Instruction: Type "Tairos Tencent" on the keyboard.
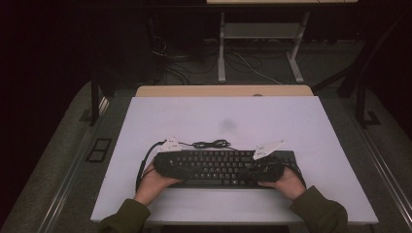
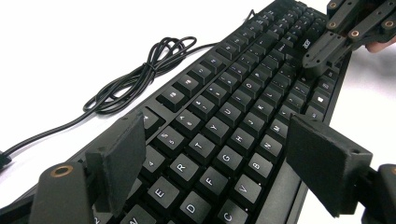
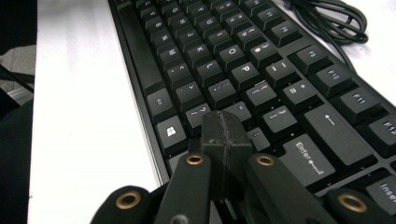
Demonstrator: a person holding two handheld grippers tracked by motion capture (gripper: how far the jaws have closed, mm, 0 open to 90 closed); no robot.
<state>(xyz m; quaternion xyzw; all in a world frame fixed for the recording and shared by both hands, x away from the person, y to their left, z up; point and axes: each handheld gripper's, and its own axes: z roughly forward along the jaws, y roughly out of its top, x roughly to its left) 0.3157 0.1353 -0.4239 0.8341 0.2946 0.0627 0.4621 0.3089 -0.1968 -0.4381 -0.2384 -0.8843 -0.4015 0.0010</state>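
The black keyboard [image 1: 223, 167] lies at the bench's [image 1: 223, 121] six o'clock edge, its coiled cable [image 1: 211, 144] at twelve. It looks rigid and light; its short ends seem best for gripping. Left tongs [image 2: 212, 154] stand spread above the letter keys, holding nothing. Right tongs [image 3: 223, 135] are pressed together, empty, their tip over the keys near Enter.

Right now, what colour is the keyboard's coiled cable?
Black cable, clearest in the left gripper view.

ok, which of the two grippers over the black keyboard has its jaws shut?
The right gripper: pads pressed together above the black keyboard. The left gripper stands open.
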